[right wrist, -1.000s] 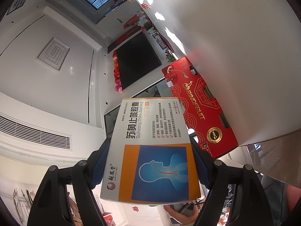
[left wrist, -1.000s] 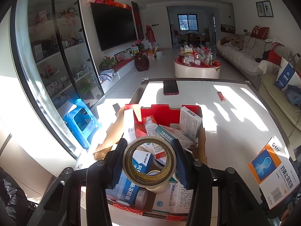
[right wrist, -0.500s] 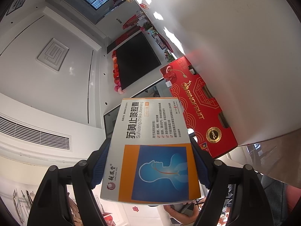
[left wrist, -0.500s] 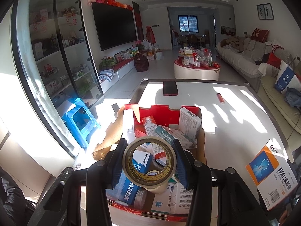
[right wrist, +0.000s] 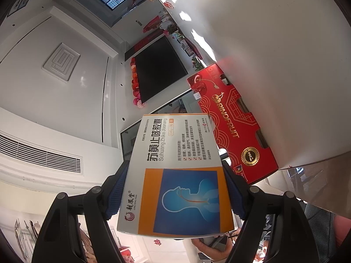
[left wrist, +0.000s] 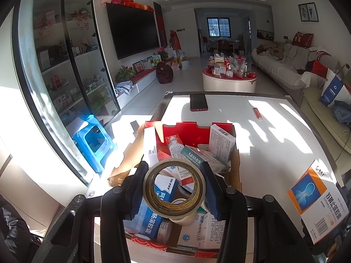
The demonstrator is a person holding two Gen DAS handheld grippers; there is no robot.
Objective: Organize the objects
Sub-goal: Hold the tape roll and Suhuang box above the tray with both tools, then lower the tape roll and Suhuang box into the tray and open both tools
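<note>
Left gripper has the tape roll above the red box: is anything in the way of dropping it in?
No lid or flap covers the box. Directly under the tape roll, held in the left gripper, medicine cartons and another tape roll are packed tightly, so it would probably land on top of them.

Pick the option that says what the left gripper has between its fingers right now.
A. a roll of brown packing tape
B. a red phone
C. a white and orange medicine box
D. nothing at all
A: in the left wrist view the left gripper is clamped on the roll of brown packing tape above the red box of medicines; the medicine box sits in the right gripper.
</note>
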